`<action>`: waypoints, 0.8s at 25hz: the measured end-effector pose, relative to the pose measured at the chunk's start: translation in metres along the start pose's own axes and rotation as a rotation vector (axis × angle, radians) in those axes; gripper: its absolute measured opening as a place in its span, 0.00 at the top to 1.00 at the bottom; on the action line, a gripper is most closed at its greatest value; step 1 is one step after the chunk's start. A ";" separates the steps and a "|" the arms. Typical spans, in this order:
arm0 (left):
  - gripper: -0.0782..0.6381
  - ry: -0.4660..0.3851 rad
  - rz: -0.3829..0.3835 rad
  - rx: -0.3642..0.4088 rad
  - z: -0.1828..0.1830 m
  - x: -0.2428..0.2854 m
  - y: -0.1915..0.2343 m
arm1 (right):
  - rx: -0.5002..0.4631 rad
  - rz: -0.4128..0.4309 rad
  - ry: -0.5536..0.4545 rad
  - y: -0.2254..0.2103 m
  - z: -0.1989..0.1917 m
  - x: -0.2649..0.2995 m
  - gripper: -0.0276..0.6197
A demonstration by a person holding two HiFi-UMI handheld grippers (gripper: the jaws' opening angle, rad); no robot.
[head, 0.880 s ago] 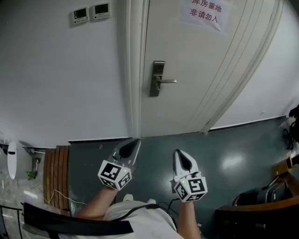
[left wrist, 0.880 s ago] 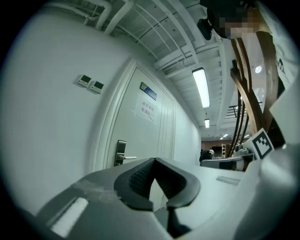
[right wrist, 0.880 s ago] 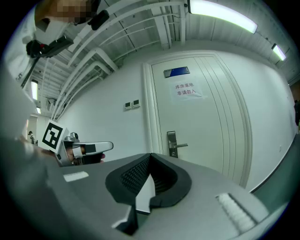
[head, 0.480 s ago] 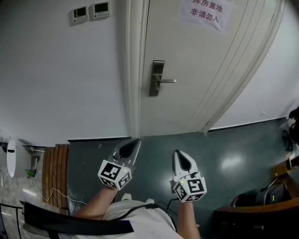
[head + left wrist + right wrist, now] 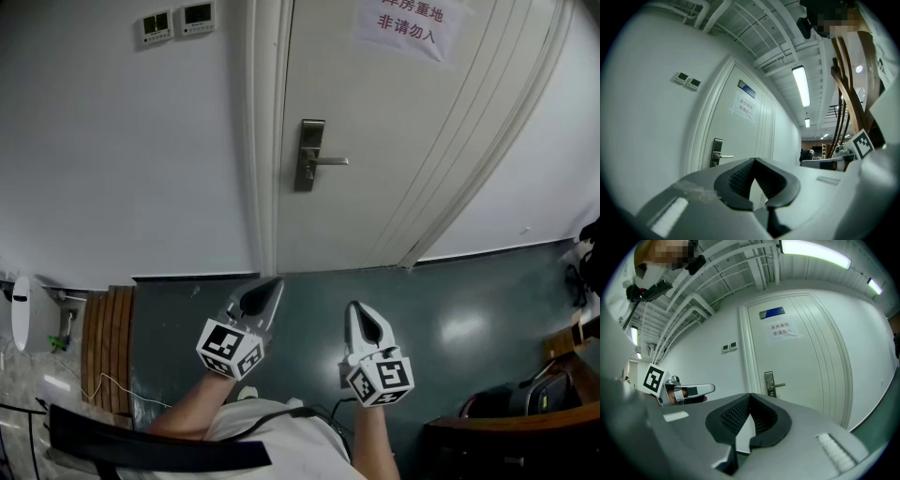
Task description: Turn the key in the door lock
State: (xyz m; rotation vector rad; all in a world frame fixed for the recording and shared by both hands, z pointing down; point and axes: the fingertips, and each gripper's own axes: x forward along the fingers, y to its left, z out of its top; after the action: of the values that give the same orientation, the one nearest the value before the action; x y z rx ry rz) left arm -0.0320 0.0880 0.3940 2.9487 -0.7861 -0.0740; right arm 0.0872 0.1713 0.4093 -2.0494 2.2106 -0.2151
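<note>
A white door [image 5: 394, 141] stands shut ahead, with a metal lock plate [image 5: 310, 155] and a lever handle [image 5: 330, 161] near its left edge. No key shows at this distance. Both grippers hang low over the dark floor, well short of the door and pointing at it. My left gripper [image 5: 274, 281] has its jaws together with nothing held. My right gripper [image 5: 355, 306] is likewise shut and empty. The lock plate [image 5: 716, 152] shows far off above the closed left gripper [image 5: 754, 159]. It also shows as a lock plate [image 5: 769, 383] beyond the closed right gripper [image 5: 750, 394].
Two small wall panels [image 5: 176, 21] sit left of the door frame, and a paper sign [image 5: 410, 22] hangs on the door. A wooden slatted board [image 5: 111, 347] and a white device [image 5: 21, 314] lie at the left. Dark furniture [image 5: 506, 441] stands at the lower right.
The head view has shifted slightly, so the lock sits a little further left. Both grippers keep their places and stay shut.
</note>
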 end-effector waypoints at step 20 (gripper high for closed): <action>0.88 0.030 0.041 0.014 -0.021 0.009 -0.055 | 0.018 0.073 0.026 -0.030 -0.015 -0.033 0.95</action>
State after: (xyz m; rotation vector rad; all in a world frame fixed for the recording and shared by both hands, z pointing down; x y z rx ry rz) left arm 0.0049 0.1323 0.4095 2.9372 -0.8464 -0.0210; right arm 0.1160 0.2022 0.4293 -1.9631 2.2857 -0.2552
